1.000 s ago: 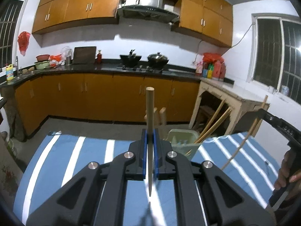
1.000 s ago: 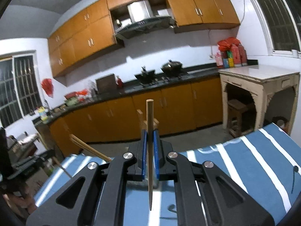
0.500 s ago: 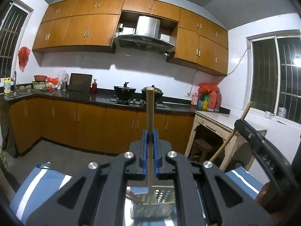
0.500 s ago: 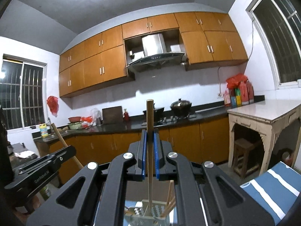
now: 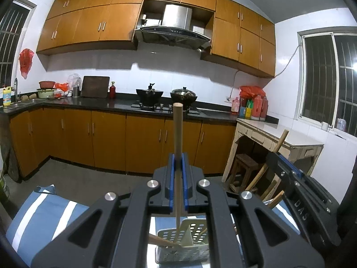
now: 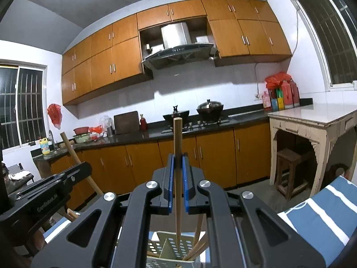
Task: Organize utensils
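Note:
My left gripper (image 5: 177, 164) is shut on a wooden chopstick (image 5: 178, 134) that stands upright. Its lower tip hangs just over a pale perforated utensil basket (image 5: 196, 234) holding other wooden sticks. My right gripper (image 6: 177, 164) is shut on a second upright chopstick (image 6: 177, 138), whose lower tip reaches into the same basket (image 6: 169, 245). In the left wrist view the right gripper (image 5: 290, 174) shows at the right edge with its stick. The left gripper (image 6: 55, 189) appears at the left edge of the right wrist view. The two stand close together, on either side of the basket.
The basket stands on a blue and white striped cloth (image 5: 44, 214) over the table. Beyond it runs a kitchen counter with orange cabinets (image 5: 142, 140), a stove with two pots (image 5: 167, 96), and a white side table (image 5: 279, 138) with a stool (image 5: 243, 167) under it.
Both grippers have carried their chopsticks forward over the basket. The striped cloth has dropped out of most of each view, and the basket now sits right beneath the fingers.

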Motion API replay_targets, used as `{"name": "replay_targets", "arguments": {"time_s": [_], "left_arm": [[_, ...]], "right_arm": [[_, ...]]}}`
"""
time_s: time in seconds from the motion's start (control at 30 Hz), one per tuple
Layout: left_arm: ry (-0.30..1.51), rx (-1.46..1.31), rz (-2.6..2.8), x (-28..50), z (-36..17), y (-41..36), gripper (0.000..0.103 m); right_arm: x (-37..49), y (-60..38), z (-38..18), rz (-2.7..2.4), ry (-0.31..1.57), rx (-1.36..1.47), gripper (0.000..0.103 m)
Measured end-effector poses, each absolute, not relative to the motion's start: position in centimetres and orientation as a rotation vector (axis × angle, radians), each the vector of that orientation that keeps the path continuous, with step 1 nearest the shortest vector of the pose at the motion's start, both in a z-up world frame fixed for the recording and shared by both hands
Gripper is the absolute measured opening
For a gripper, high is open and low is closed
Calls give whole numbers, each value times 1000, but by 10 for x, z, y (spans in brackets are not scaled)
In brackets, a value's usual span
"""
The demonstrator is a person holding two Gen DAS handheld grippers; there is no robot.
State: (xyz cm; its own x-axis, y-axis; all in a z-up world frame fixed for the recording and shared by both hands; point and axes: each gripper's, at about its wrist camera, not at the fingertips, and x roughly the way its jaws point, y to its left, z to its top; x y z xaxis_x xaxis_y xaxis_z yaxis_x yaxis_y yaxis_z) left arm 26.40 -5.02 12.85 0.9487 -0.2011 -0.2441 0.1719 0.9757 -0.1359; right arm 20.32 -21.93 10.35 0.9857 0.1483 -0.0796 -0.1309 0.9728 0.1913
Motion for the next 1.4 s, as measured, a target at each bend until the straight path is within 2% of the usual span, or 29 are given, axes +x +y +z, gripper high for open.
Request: {"name": "replay_targets", "arguments": {"time_s": [0.5,0.57,0.6,0.67,0.7,0.97,1.17,1.4], "left_arm": [[320,-107,-193,270,112,-51,8],[321,-101,-190,270,113,-51,11],[323,-102,-190,269,114,-50,17],[316,-100,-180,267,116,-48,27],[312,-98,-174,265,118,-47,32],[303,-102,-147,251,129,-38,40],[283,-98,-123,224,137,-25,46],[288,-110,-89,175,137,-1,61]], "right_arm": [[212,-213,93,161,158,182,8],[213,-215,93,173,175,195,8],[213,-216,93,177,180,200,12],[209,-219,95,172,175,213,35],[207,-222,95,167,166,218,50],[185,-233,109,150,132,210,52],[160,-236,117,146,113,214,58],[118,-236,119,152,122,213,77]]}}
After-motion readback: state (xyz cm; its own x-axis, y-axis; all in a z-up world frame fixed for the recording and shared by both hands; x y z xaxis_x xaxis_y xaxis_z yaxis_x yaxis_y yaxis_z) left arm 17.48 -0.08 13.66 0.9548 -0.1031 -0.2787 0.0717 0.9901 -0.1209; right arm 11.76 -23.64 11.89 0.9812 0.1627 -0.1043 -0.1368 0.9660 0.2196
